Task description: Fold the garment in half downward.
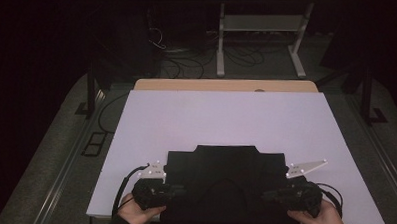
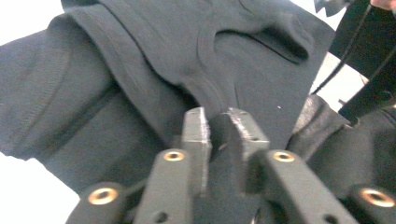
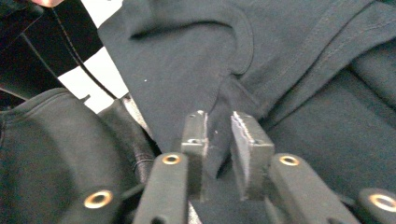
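A: Shirt, dark, folded, lies flat on the white desk, spread between the two grippers at the edge nearest the person.

B: Where do the grippers stand on it?

A: Left gripper sits at the shirt's left edge, right gripper at its right edge, jaws pointing inward toward each other. Each hand holds its gripper low, near the cloth.

B: Are they clamped?

A: Not tightly. In the left gripper view the left gripper has a narrow gap, with a ridge of cloth standing right between the jaws; whether the pads press on it I cannot tell. In the right gripper view the right gripper shows a narrow gap too, with daylight beside the pads, so I read it as loose on the cloth.

B: So how far along is the folding?

A: Well along, I judge. The shirt already forms a compact rectangle with a sleeve tucked under the layer ahead of the left gripper, and the collar seam curves just ahead of the right gripper.

B: What is left?

A: Probably letting go, drawing both grippers clear, and perhaps one more fold or a smoothing of the bunched ridge at each gripper.
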A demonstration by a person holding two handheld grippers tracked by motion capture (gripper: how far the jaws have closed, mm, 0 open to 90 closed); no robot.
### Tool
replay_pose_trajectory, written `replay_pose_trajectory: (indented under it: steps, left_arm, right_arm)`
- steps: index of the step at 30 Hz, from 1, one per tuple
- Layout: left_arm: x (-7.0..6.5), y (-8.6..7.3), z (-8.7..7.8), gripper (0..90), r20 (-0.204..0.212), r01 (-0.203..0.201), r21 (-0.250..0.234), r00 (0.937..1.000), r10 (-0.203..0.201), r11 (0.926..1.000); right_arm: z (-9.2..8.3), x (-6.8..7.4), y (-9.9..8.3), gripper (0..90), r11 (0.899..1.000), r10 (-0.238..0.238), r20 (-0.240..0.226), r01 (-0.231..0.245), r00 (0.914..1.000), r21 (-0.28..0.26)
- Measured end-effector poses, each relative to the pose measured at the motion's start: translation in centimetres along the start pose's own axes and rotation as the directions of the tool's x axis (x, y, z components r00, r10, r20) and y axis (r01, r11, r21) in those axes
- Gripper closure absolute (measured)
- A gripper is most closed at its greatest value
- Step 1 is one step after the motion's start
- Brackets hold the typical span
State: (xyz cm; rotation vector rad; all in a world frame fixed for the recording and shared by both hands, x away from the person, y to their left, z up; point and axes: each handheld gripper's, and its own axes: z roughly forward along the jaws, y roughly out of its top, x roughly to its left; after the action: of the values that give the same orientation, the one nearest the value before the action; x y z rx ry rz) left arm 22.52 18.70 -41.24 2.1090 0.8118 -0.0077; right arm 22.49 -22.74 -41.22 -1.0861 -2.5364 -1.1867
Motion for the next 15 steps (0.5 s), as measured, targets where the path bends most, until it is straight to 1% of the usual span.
replay_pose_trajectory:
  steps: [4, 5, 6, 7, 9, 11, 12, 13, 14, 15]
  left_arm:
    - [0.06, 0.02, -0.04, 59.7, -0.010, 0.006, -0.006, 0.9999, -0.006, 1.0000]
    - [0.08, 0.03, -0.02, 59.7, -0.011, 0.007, -0.005, 0.9999, -0.007, 1.0000]
    - [0.10, 0.06, -0.03, 54.9, -0.010, 0.007, -0.004, 0.9999, -0.007, 1.0000]
    - [0.13, 0.11, -0.04, 52.4, -0.004, 0.005, -0.004, 1.0000, -0.005, 1.0000]
    - [0.07, 0.18, -0.17, 43.3, 0.004, -0.005, -0.019, 1.0000, 0.005, 0.9998]
    - [-0.04, 0.30, -0.38, 35.9, -0.005, -0.013, -0.039, 0.9999, 0.013, 0.9992]
    - [0.01, 0.35, -0.49, 32.7, 0.002, -0.019, -0.040, 0.9998, 0.019, 0.9990]
    - [0.10, 0.41, -0.60, 28.2, 0.006, -0.016, -0.042, 0.9999, 0.016, 0.9990]
    - [0.24, 0.46, -0.70, 27.4, 0.014, -0.009, -0.045, 0.9998, 0.010, 0.9989]
    - [0.24, 0.46, -0.70, 26.9, 0.014, -0.009, -0.045, 0.9998, 0.010, 0.9989]
  right_arm:
    - [-0.04, -0.08, 0.01, 64.2, 1.000, 0.007, 0.008, -0.006, 1.0000, -0.008]
    - [-0.04, -0.08, 0.01, 64.2, 1.000, 0.007, 0.008, -0.006, 1.0000, -0.008]
    - [-0.04, -0.11, 0.04, 57.8, 1.000, 0.003, 0.009, -0.002, 1.0000, -0.011]
    - [-0.03, -0.10, 0.05, 55.9, 1.000, 0.001, 0.015, 0.000, 0.9999, -0.015]
    - [-0.06, -0.08, 0.10, 49.6, 1.000, -0.003, 0.019, 0.004, 0.9998, -0.021]
    - [-0.15, -0.04, 0.16, 43.9, 0.999, -0.011, 0.026, 0.012, 0.9996, -0.032]
    - [-0.21, -0.04, 0.21, 41.8, 0.999, -0.013, 0.025, 0.014, 0.9996, -0.034]
    - [-0.27, -0.04, 0.27, 40.2, 0.999, -0.015, 0.029, 0.016, 0.9995, -0.037]
    - [-0.34, -0.07, 0.34, 39.0, 0.999, -0.019, 0.032, 0.020, 0.9993, -0.038]
    - [-0.42, -0.11, 0.41, 37.8, 0.999, -0.017, 0.030, 0.019, 0.9994, -0.041]
